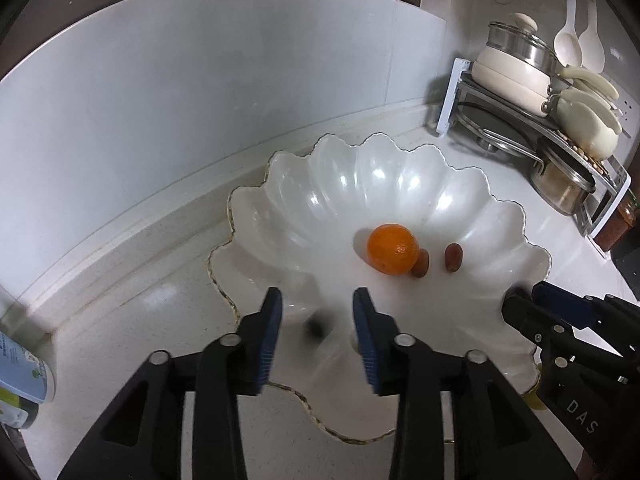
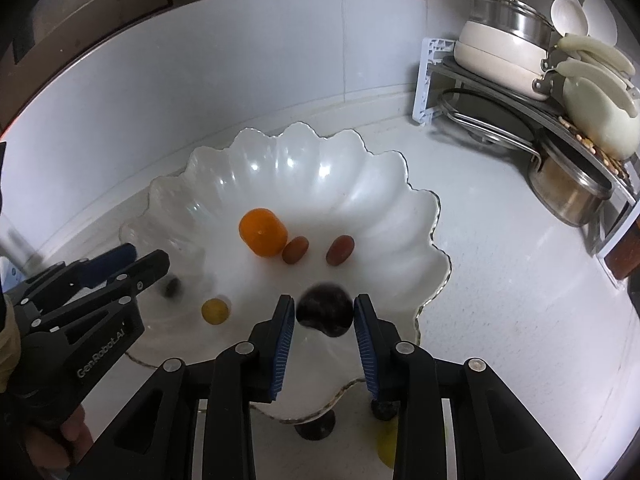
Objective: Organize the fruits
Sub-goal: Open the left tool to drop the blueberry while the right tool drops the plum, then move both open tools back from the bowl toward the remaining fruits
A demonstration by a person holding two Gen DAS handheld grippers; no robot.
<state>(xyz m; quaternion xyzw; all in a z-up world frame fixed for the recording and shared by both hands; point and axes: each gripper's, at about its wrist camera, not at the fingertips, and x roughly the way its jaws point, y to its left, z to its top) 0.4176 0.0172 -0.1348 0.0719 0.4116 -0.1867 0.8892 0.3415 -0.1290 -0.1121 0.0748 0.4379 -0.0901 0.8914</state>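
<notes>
Scalloped white bowl on the table, holding an orange, two small brown fruits and a small yellow fruit. Right gripper: jaws slightly apart, a dark round fruit between the pads at the bowl's near rim; contact unclear. Left gripper: jaws parted, empty, a blurred small dark fruit just beyond.
</notes>
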